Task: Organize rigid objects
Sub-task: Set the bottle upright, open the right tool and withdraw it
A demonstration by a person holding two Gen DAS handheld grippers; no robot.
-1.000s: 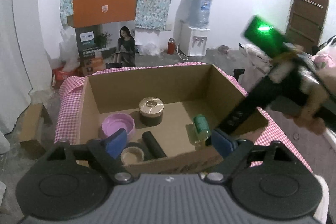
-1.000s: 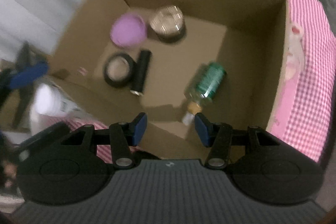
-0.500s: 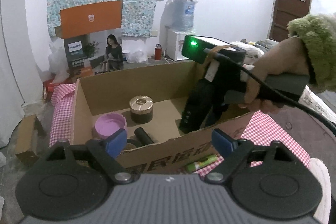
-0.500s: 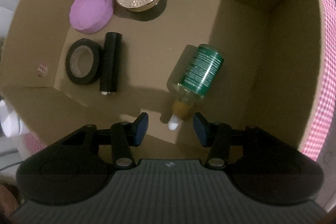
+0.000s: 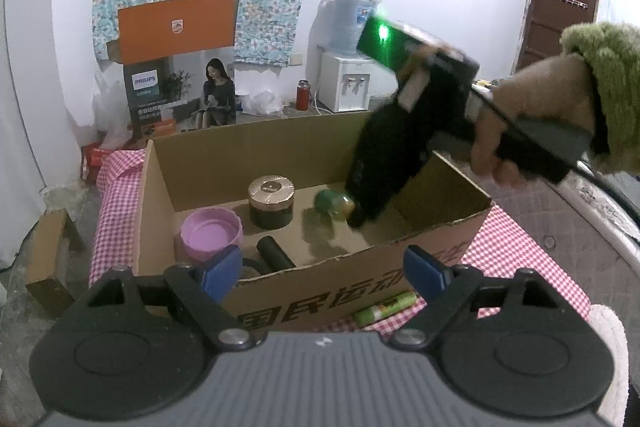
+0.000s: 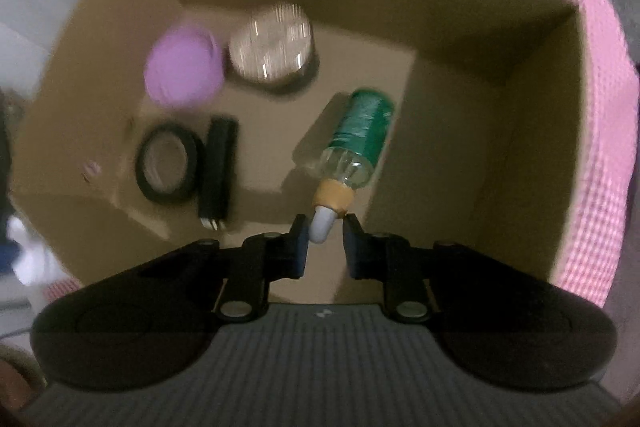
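An open cardboard box (image 5: 360, 259) (image 6: 460, 27) holds a purple lid (image 5: 210, 233) (image 6: 182, 69), a gold-topped jar (image 5: 271, 201) (image 6: 274, 45), a black tape roll (image 6: 168, 165), a black cylinder (image 5: 276, 255) (image 6: 218, 167) and a green bottle (image 5: 332, 203) (image 6: 360, 139). My right gripper (image 6: 326, 231) (image 5: 356, 219) reaches steeply down into the box. Its jaws are closing and grip the bottle's white tip. My left gripper (image 5: 320, 267) hangs open and empty before the box's near wall. A green glue stick (image 5: 386, 306) lies outside the box.
The box stands on a pink checked cloth (image 5: 520, 259). A hand in a green sleeve (image 5: 600, 87) holds the right gripper. Behind are a printed carton (image 5: 176, 67), a water dispenser (image 5: 348, 75) and a brown door (image 5: 560, 3). A small cardboard box (image 5: 44, 259) sits on the floor, left.
The right gripper's jaws have gone from half open to shut on the bottle's tip. The bottle now stands tilted, its green base raised. The left gripper has stayed open.
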